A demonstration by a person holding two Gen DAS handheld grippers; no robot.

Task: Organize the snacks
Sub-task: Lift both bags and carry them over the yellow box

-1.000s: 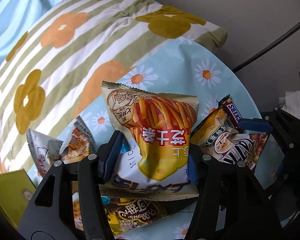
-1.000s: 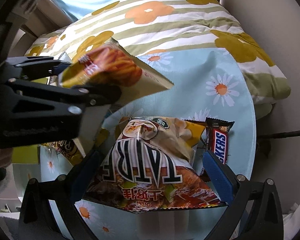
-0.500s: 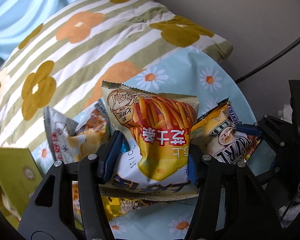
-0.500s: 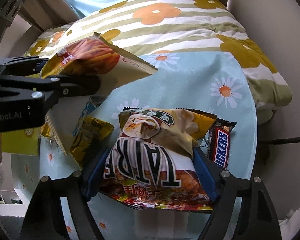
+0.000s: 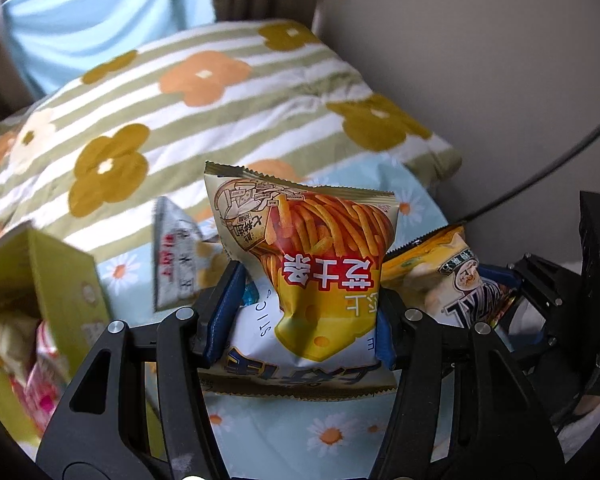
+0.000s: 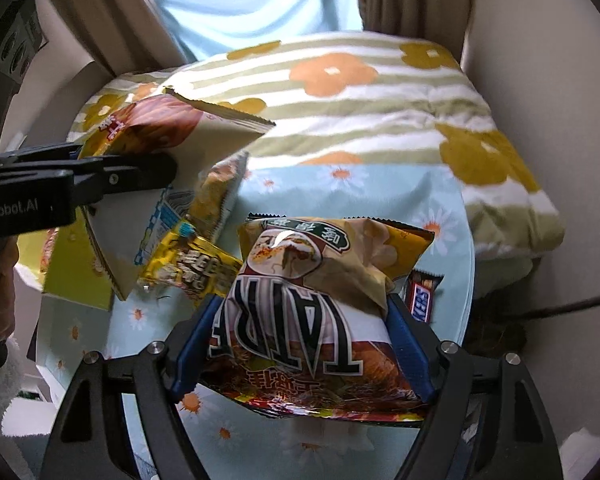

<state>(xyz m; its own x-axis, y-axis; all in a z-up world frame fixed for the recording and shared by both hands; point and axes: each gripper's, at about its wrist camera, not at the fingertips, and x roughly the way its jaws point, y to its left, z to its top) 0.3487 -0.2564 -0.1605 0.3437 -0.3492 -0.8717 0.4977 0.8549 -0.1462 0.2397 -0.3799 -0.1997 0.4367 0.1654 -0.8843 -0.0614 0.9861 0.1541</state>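
Observation:
My left gripper (image 5: 306, 312) is shut on a yellow cheese-stick snack bag (image 5: 312, 256) and holds it above the daisy-print table (image 5: 284, 428). The same bag (image 6: 160, 128) shows raised at the left of the right wrist view. My right gripper (image 6: 300, 340) is shut on a brown TATR chip bag (image 6: 316, 300), lifted just off the table. A Snickers bar (image 6: 422, 298) lies to its right, and a yellow wrapped snack (image 6: 192, 264) to its left. The chip bag (image 5: 448, 276) also shows in the left wrist view.
A green open box (image 5: 56, 280) with snacks inside stands at the table's left. A silver packet (image 5: 176, 256) lies beside it. A striped flower blanket (image 6: 360, 100) covers the far side. A wall and a black cable (image 5: 540, 168) are on the right.
Both grippers have risen with their bags. The right gripper closed on the chip bag. The left gripper swung left, bringing the green box into its view.

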